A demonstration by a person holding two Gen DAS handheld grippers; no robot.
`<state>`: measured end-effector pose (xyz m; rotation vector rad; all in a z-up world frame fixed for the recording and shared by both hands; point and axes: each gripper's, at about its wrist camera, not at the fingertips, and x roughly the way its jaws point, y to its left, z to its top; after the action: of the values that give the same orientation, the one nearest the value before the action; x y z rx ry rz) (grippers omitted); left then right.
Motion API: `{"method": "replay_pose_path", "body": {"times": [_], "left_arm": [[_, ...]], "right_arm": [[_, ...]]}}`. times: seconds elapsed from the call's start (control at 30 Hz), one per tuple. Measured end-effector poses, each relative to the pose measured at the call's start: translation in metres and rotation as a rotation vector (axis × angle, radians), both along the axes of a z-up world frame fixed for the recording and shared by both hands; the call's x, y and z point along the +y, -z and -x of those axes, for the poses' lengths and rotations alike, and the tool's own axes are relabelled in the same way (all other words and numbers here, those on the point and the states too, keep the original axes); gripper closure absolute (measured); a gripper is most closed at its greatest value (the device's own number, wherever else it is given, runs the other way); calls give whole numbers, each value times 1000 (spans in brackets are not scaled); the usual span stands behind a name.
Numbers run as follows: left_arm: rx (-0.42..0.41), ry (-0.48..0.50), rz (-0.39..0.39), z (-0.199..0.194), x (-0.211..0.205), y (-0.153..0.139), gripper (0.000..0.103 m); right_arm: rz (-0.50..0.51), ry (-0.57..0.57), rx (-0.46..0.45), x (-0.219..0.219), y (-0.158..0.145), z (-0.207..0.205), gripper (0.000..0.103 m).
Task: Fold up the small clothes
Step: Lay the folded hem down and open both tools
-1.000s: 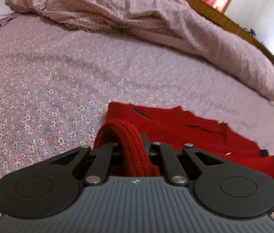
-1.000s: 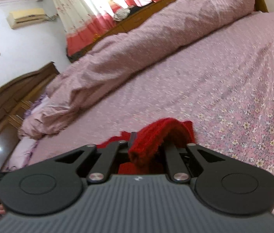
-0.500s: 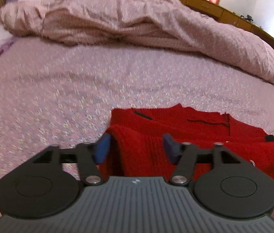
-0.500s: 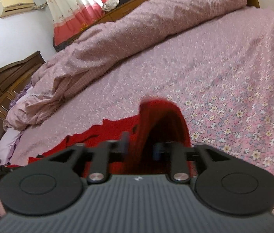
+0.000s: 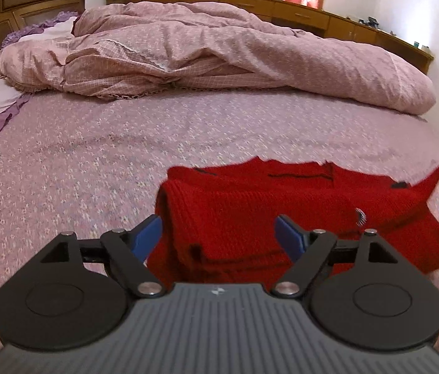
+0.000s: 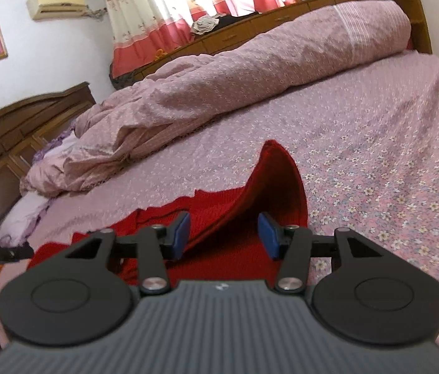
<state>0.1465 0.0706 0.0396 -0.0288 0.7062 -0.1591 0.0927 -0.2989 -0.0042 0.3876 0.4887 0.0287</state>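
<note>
The red knit garment (image 5: 281, 212) lies folded on the flowered bed (image 5: 94, 155), its doubled left edge rounded and its far edge ragged. The left gripper (image 5: 219, 233) has its jaws spread wide above the near fold, gripping nothing. The right gripper (image 6: 224, 233) is likewise parted, with a raised red flap between the blue pads (image 6: 267, 233). The rumpled duvet (image 5: 219, 56) lies well beyond, with bare sheet between it and the garment.

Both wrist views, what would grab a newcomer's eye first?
The bright red knit sweater lies partly folded on the pink floral bedsheet, one corner peaking upward. The left gripper and right gripper stand open over it; a rumpled pink duvet lies behind.
</note>
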Motion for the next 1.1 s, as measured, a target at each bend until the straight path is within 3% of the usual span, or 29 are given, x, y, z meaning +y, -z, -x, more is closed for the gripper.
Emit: {"method": "replay_pose_path", "body": {"times": [0.23, 0.3, 0.57, 0.8, 1.1], "left_arm": [[32, 39, -16, 23, -13, 23, 19], [59, 43, -29, 22, -17, 36, 19], [42, 8, -116, -1, -27, 70, 21], [-41, 57, -217, -19, -42, 72, 21], [-74, 53, -221, -60, -47, 68, 21]], "right_arm": [[102, 11, 48, 14, 14, 10, 51], [114, 19, 63, 15, 19, 11, 51], [184, -5, 60, 25, 26, 11, 52], [265, -45, 67, 35, 30, -5, 53], [320, -79, 59, 43, 32, -47, 53]]}}
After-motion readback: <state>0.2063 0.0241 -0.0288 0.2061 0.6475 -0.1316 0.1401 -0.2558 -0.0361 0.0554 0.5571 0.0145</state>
